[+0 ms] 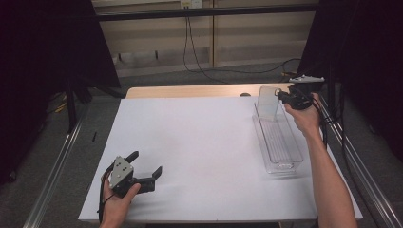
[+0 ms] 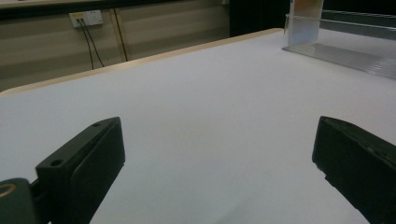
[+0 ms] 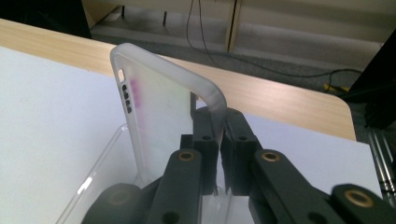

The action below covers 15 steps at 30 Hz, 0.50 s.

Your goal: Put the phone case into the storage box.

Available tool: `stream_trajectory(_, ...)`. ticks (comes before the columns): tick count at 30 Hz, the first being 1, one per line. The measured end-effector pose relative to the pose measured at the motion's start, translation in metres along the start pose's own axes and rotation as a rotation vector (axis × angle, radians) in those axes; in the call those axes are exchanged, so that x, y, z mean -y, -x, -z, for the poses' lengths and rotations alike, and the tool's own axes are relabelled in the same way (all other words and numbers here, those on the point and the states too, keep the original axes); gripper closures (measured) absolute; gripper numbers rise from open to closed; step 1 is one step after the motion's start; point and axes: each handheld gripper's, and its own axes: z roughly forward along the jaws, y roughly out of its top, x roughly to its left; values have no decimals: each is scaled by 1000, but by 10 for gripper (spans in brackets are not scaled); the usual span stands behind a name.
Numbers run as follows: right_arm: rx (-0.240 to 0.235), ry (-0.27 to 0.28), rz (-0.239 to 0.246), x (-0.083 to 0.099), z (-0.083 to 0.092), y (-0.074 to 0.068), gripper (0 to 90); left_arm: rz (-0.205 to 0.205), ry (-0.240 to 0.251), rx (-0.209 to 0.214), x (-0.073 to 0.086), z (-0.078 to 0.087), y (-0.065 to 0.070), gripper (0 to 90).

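The right hand (image 1: 304, 116) reached to the far right of the worktop (image 1: 199, 142), its right tool (image 1: 283, 98) clamped on the edge of a translucent phone case (image 3: 163, 112) held upright over a clear plastic tray (image 1: 280, 142). The left tool (image 1: 145, 166) rested near the front left corner, jaws spread wide (nothing between them). The worktop was white-covered with a wooden far edge; cables (image 1: 199, 61) trailed on the grey floor beyond.
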Motion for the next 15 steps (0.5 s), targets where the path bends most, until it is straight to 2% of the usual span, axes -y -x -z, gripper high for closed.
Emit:
stream_trajectory(8,1,-41,64,-7,-3,1,852,-9,-3,4,0,-1,0,25)
stream_trajectory(15,-2,-43,43,-9,-10,6,847,-11,-6,2,0,-1,1,25)
